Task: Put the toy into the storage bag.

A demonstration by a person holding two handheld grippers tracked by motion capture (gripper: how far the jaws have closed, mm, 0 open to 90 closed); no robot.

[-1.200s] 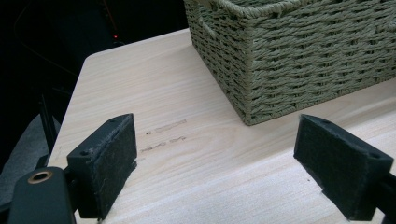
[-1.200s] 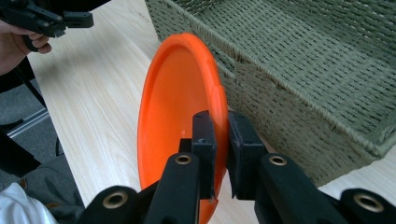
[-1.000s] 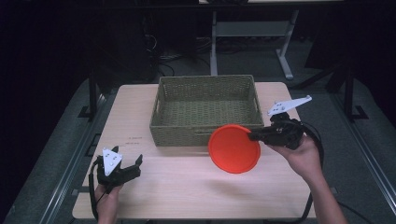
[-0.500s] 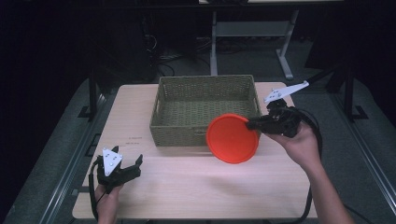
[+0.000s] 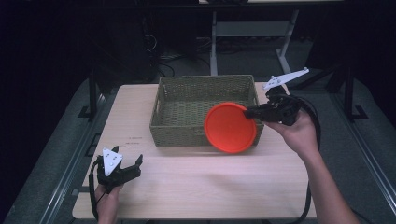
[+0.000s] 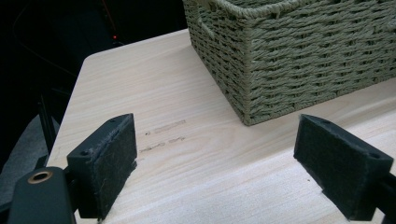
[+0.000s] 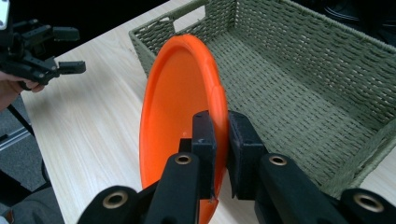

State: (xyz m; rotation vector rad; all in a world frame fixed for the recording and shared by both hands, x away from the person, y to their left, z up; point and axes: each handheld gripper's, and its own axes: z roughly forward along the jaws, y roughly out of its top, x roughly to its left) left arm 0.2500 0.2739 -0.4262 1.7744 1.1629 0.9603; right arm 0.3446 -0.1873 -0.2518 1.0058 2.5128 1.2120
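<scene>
An orange plate point(image 5: 230, 128) is pinched by its rim in the right claw point(image 5: 251, 112), whose jaws are closed tight on the edge; the plate is held on edge, tilted, above the table point(image 5: 196, 186), out ahead of the claw at the near right corner of a woven basket point(image 5: 205, 84); in the right gripper view the plate point(image 7: 180, 102) is seen rising from between the pads point(image 7: 205, 135), with the basket point(image 7: 299, 79) just beyond it; the left claw point(image 5: 133, 164) is held low over the table, well apart from the plate, its jaws spread wide with nothing between them; the basket's corner point(image 6: 280, 60) lies ahead of it.
</scene>
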